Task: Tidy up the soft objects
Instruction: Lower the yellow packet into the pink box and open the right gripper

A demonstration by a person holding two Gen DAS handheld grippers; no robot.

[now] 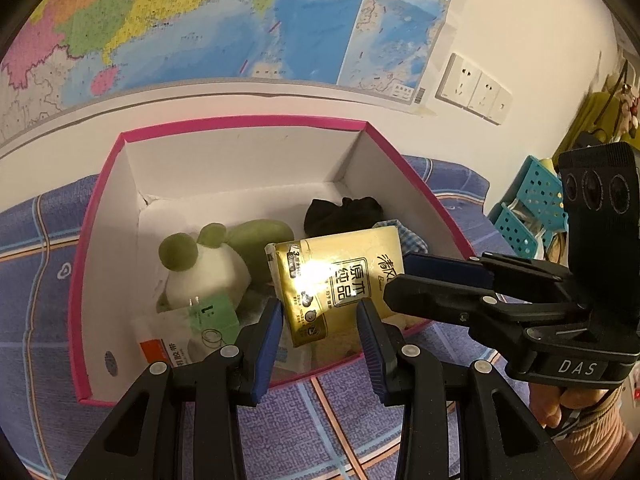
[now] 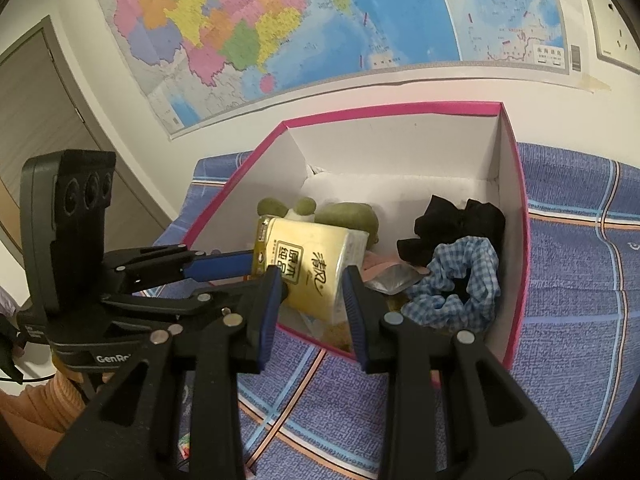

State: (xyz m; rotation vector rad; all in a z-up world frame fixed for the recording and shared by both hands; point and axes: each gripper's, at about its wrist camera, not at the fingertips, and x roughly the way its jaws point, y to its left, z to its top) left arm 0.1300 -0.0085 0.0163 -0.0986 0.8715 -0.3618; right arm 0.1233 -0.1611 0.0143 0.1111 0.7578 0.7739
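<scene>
A yellow tissue pack (image 1: 332, 280) (image 2: 312, 264) hangs tilted over the near part of an open pink box (image 1: 240, 122) (image 2: 392, 110). My left gripper (image 1: 320, 312) (image 2: 260, 274) is shut on the pack's lower end. My right gripper (image 2: 312, 284) (image 1: 400, 276) is shut on the pack's other side. Inside the box lie a green and white plush (image 1: 204, 268), a black cloth (image 2: 460, 220), a blue checked scrunchie (image 2: 460, 280), a white packet with a green label (image 1: 192, 320) and a silver pouch (image 2: 390, 280). The pack hides part of the box floor.
The box stands on a blue patterned bedcover (image 1: 340, 420) against a wall with a large map (image 2: 280, 20). Wall sockets (image 1: 472, 88) and a teal basket (image 1: 528, 208) are to the right. A door (image 2: 40, 120) is at the left. A sleeve (image 1: 588, 432) shows behind the right gripper.
</scene>
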